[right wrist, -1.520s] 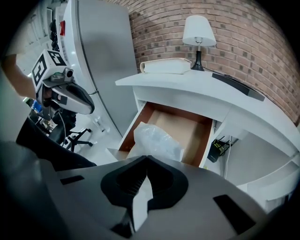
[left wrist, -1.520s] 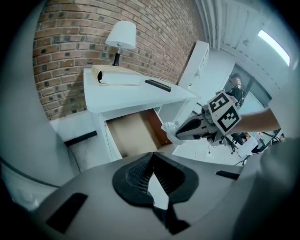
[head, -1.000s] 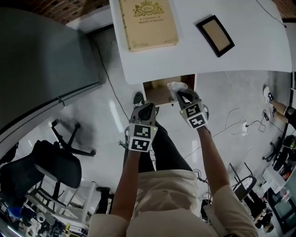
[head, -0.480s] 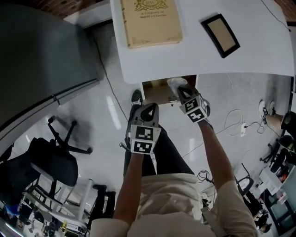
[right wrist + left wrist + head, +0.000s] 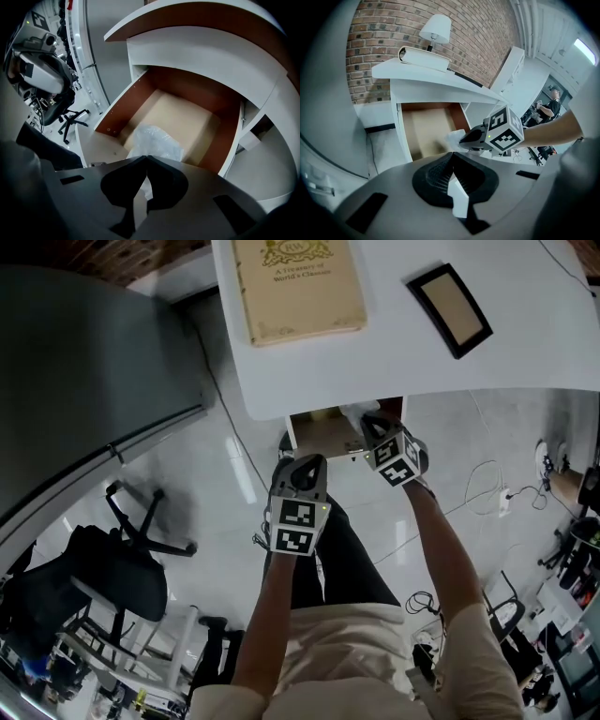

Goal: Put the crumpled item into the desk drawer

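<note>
**Drawer open, crumpled item held above it**

The drawer (image 5: 116,110) stands pulled out from under the tabletop (image 5: 394,352). The right hand-held gripper (image 5: 146,157) reaches over its front wall. The jaws are pressed together on the crumpled item (image 5: 154,140), a white, thin and wrinkled bundle. A strip of it shows in the narrow slit between them. The bundle hangs beyond the jaw tips, over the front part of the tan drawer bottom. Whether it already touches the bottom cannot be told. The grip seems to be at the near edge of the bundle, probably so that most of it goes inside before the jaws let go.

The left hand-held gripper (image 5: 302,465) waits near the person's legs, well apart from the drawer. Its jaws are together with nothing between them. It looks placed there to leave the opening free, and perhaps to push the drawer shut later.

The tabletop edge hangs over the back part of the drawer, so in the head view only the front strip is open from above. The brown side walls stand to the left and right of the bundle, with bare bottom between them. The front wall is just under the right hand-held gripper, so lifting out should go up and back toward the person. The book (image 5: 295,282) and the dark frame (image 5: 450,310) lie on the tabletop, away from this path.
</note>
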Demonstrator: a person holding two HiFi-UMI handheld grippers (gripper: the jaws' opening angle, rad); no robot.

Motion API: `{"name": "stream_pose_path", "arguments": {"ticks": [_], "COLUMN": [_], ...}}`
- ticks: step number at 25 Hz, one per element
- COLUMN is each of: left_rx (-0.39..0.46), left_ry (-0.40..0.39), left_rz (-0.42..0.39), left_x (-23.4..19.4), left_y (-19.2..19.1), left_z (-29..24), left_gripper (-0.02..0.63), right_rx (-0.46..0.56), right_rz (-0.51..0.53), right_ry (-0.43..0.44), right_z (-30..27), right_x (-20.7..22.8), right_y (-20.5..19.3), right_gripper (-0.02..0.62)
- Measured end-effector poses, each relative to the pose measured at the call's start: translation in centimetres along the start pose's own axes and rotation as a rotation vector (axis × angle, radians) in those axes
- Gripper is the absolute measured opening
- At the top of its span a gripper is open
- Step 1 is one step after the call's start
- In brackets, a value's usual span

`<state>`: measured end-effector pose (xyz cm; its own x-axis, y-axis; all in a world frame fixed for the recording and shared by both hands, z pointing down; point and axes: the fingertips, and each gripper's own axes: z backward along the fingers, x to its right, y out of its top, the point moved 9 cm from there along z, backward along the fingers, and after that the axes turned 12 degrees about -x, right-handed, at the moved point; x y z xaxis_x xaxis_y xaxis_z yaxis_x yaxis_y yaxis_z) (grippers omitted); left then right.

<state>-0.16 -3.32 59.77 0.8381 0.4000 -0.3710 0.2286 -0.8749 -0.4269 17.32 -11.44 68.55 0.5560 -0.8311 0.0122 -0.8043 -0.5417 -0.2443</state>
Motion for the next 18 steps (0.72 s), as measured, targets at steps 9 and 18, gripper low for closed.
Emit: {"name": "stream_pose_path", "arguments": {"ticks": [9, 18], "left_rx": [-0.018, -0.034], "left_ry": [0.000, -0.026], "left_rz": [0.008, 0.017], "left_x": [-0.8, -1.5], "left_y": [0.5, 1.0], "left_z": [-2.4, -3.2], "left_gripper": [0.017, 0.017], "right_rx": [-0.006, -0.042], "right_rz": [0.004, 0.063], "right_ry": [0.005, 0.003], "right_z": [-2.3, -3.2], "right_x": [0.7, 1.7], "right_y": [-0.6, -0.4], "right_gripper": [0.026, 0.026]}}
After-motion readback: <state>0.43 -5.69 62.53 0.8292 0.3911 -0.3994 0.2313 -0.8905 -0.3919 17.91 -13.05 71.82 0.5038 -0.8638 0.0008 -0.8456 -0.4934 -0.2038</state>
